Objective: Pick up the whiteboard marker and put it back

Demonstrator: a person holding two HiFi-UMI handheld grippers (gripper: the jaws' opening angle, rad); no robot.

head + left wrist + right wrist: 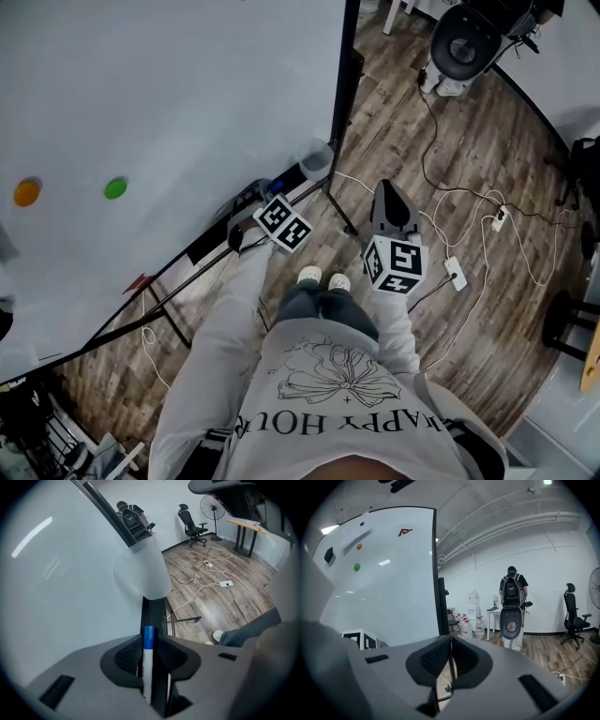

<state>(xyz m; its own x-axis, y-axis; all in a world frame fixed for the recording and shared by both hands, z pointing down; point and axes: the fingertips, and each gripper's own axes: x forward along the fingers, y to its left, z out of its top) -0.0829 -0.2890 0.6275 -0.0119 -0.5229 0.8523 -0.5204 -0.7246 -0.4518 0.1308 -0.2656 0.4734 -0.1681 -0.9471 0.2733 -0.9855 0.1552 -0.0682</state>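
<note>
A white whiteboard marker (pixel 148 667) with a blue cap stands upright between the jaws of my left gripper (pixel 149 641), which is shut on it. The cap points along the black pen tray (pixel 154 612) under the whiteboard (pixel 61 583); a translucent plastic cup (pixel 143 571) sits at the tray's end. In the head view the left gripper (pixel 253 211) is at the tray (pixel 211 246) near the board's lower right corner. My right gripper (pixel 387 199) hangs over the wooden floor, away from the board, and in its own view the right gripper (pixel 450 641) is shut on nothing.
Orange (pixel 26 192) and green (pixel 115 188) magnets stick to the whiteboard (pixel 169 103). White cables and a power strip (pixel 456 273) lie on the floor to the right. A standing fan (pixel 466 42) is beyond. A person with a backpack (pixel 512 590) stands far off near water bottles (pixel 468 626).
</note>
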